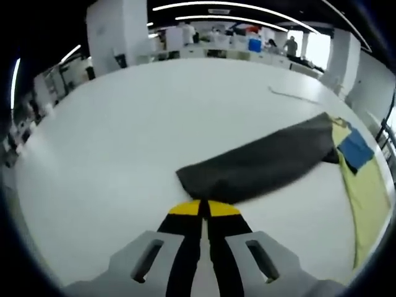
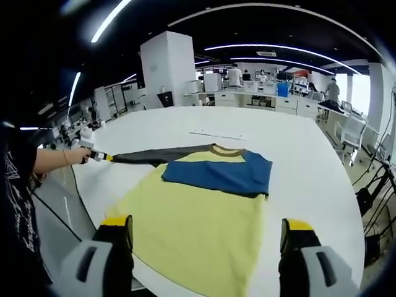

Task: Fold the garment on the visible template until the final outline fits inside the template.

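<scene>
A yellow shirt [image 2: 192, 232] lies flat on the white table [image 2: 291, 145]. Its blue sleeve [image 2: 216, 173] is folded across the chest below the olive collar [image 2: 226, 148]. The dark grey sleeve [image 1: 260, 164] stretches out sideways, and my left gripper [image 1: 204, 209] is shut on its cuff end. The right gripper view shows that left gripper [image 2: 99, 156] at the far left, held by a hand, with the grey sleeve [image 2: 154, 155] pulled out from the shirt. My right gripper [image 2: 208, 230] hovers open above the shirt's lower part, jaws wide apart and holding nothing.
The table's near edge [image 2: 93, 210] runs close under my right gripper. A person's dark sleeve [image 2: 15, 204] fills the left side. A thin cord [image 1: 291, 94] lies on the table beyond the garment. Desks, a white pillar [image 2: 167, 68] and people stand far behind.
</scene>
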Motion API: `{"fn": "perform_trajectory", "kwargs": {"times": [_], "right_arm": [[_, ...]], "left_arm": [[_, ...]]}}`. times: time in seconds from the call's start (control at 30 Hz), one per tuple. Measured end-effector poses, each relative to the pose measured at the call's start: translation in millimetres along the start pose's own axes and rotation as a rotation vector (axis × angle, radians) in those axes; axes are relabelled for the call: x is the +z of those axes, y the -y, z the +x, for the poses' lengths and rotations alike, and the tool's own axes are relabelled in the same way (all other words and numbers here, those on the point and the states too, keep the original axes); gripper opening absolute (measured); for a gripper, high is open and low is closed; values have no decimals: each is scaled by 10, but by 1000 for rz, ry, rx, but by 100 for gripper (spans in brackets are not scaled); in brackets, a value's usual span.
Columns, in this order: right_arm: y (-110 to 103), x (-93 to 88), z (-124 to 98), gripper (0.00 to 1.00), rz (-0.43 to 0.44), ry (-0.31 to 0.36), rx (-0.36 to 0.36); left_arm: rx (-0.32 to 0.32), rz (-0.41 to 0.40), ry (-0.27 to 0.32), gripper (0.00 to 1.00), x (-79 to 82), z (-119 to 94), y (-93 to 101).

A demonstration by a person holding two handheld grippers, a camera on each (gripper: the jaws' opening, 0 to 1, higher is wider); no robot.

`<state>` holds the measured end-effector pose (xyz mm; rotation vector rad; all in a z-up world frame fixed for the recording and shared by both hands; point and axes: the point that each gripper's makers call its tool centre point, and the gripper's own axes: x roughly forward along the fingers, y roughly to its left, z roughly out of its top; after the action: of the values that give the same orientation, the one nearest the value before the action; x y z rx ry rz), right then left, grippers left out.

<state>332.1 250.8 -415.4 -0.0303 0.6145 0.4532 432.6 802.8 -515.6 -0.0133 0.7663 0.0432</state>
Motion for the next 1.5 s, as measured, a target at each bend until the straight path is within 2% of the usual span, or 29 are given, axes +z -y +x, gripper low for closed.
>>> {"fn": "perform_trajectory", "kwargs": {"times": [0.17, 0.3, 0.43, 0.5, 0.63, 0.8, 0.9, 0.93, 0.97, 1.13, 1.27, 1.33, 1.37, 1.5], "right_arm": [[-13, 13, 6, 100, 6, 4, -1], [-10, 11, 15, 100, 9, 5, 0], [-18, 0, 30, 100, 15, 4, 2], [-31, -12, 46, 100, 18, 1, 5], [-55, -5, 66, 100, 18, 2, 13], [-46, -5, 72, 100, 25, 3, 13], [-37, -8, 57, 100, 30, 7, 8], [-30, -13, 48, 100, 32, 7, 6], [-26, -18, 43, 100, 32, 6, 4], [-12, -55, 24, 100, 39, 2, -1], [-14, -68, 26, 100, 39, -2, -2], [-16, -69, 27, 100, 38, -3, -1], [-19, -68, 27, 100, 37, -3, -1], [-13, -48, 15, 100, 33, 1, -1]], "left_arm": [[1, -24, -18, 0, -31, -2, 35], [13, -48, -28, 8, -79, -34, 17], [-11, -81, -16, 14, -94, -64, -25], [-20, -98, -18, 13, -114, -38, -90], [-32, -150, -16, 14, -100, 4, -69], [-4, -179, -44, 13, -161, 41, -113], [-2, -209, -66, 12, -218, 54, -69], [16, -211, -38, 11, -170, 61, -93], [7, -220, -61, 12, -201, 64, -66], [31, -288, -50, 9, -185, 107, -89], [21, -251, -43, 7, -173, 100, -55], [17, -260, -36, 2, -167, 79, -33], [31, -242, -35, 1, -158, 60, -58], [22, -207, -35, 0, -107, 45, -79]]}}
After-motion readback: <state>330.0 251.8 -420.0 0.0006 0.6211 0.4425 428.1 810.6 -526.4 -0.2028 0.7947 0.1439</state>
